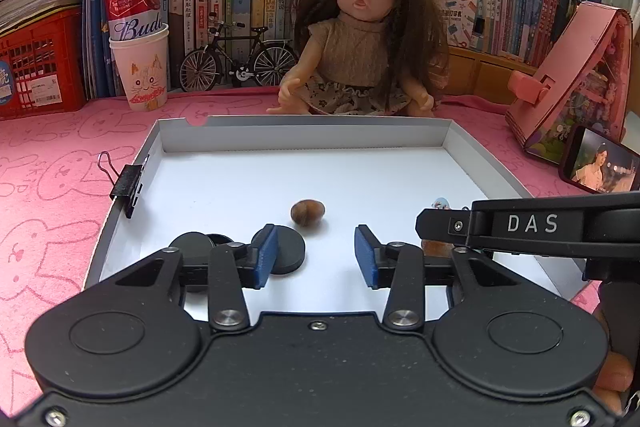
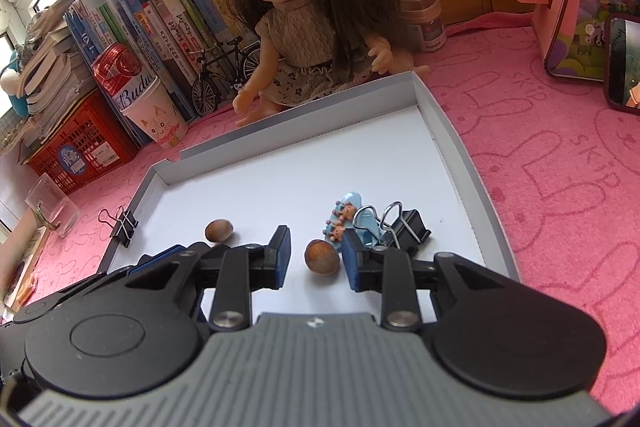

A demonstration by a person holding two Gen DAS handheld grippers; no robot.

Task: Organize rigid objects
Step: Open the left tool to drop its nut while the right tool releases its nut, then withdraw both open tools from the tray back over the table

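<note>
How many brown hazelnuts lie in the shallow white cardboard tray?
2. One brown hazelnut lies nearer the tray's left wall; the other rests between the right gripper's open fingers. More may hide behind the grippers.

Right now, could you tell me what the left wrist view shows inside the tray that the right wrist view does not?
Only the left wrist view shows the black discs by the left gripper, whose jaws stand open. Only the right wrist view shows the blue hair clip, the loose binder clip and the near hazelnut between the open jaws of the right gripper. Both show the white tray, the far hazelnut and the binder clip on the tray's wall.
</note>
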